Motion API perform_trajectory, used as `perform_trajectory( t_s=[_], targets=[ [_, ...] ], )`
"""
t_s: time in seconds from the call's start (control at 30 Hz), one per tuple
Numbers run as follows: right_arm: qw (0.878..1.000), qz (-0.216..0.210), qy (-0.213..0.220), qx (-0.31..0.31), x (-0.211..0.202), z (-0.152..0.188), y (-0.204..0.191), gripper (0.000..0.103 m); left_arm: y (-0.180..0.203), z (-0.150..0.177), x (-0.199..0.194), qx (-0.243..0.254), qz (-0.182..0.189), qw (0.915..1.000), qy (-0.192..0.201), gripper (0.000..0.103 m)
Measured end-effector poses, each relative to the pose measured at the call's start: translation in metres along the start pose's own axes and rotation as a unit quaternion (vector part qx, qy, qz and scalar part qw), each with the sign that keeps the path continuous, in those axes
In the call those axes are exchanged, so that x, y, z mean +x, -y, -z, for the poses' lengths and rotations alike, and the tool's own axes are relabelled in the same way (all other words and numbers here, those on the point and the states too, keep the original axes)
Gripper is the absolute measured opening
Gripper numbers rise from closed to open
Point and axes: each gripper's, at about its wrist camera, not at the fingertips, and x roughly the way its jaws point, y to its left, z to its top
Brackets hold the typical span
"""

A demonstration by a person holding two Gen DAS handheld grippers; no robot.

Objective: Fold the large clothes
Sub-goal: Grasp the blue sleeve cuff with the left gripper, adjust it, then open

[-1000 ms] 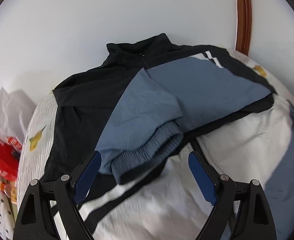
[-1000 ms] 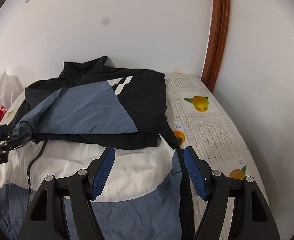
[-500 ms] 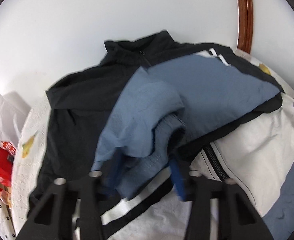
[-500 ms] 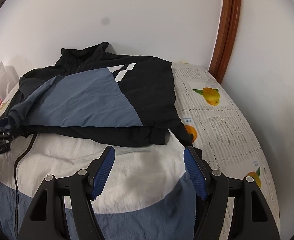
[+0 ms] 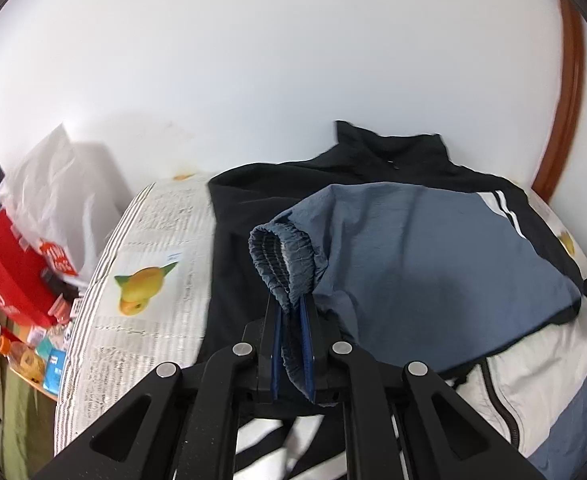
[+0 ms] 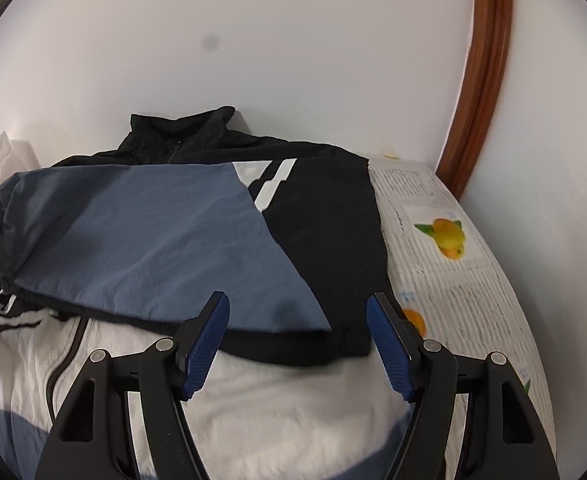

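Observation:
A black, blue and white jacket (image 6: 197,236) lies on a table with a fruit-print cover (image 6: 445,264), collar toward the wall. One blue sleeve (image 5: 433,256) is folded across the jacket's front. My left gripper (image 5: 292,304) is shut on the sleeve's ribbed cuff (image 5: 283,256) and holds it lifted above the black left side of the jacket. My right gripper (image 6: 297,320) is open and empty, hovering over the sleeve's lower edge near the jacket's right side, above the white front panel (image 6: 277,400).
A white wall stands right behind the table. A brown wooden frame (image 6: 481,80) runs up at the right. A red box (image 5: 11,268), a white plastic bag (image 5: 61,196) and small packets lie off the table's left edge.
My left gripper closed on the sleeve cuff and lifted it, pulling it toward the left. My right gripper moved forward over the jacket and stayed open.

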Motion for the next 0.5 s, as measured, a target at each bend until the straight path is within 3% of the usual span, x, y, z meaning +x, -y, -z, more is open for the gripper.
perform_trajectory(
  t_s=[0.2, 0.37, 0.43, 0.5],
  targets=[
    [1.0, 0.014, -0.002, 0.008, 0.026, -0.01, -0.001, 0.07, -0.019, 0.009, 0.03, -0.023, 0.011, 0.9984, -0.05, 0.011],
    [0.998, 0.052, -0.04, 0.013, 0.059, -0.001, 0.002, 0.07, -0.026, 0.016, 0.045, -0.043, 0.006, 0.9967, -0.069, 0.015],
    [0.997, 0.056, -0.052, 0.01, 0.067, 0.001, 0.003, 0.069, -0.029, 0.017, 0.046, -0.05, -0.002, 0.9965, -0.067, 0.018],
    [0.997, 0.064, -0.046, 0.009, 0.066, 0.002, 0.005, 0.069, -0.032, 0.017, 0.044, -0.052, -0.009, 0.9966, -0.063, 0.027]
  ],
)
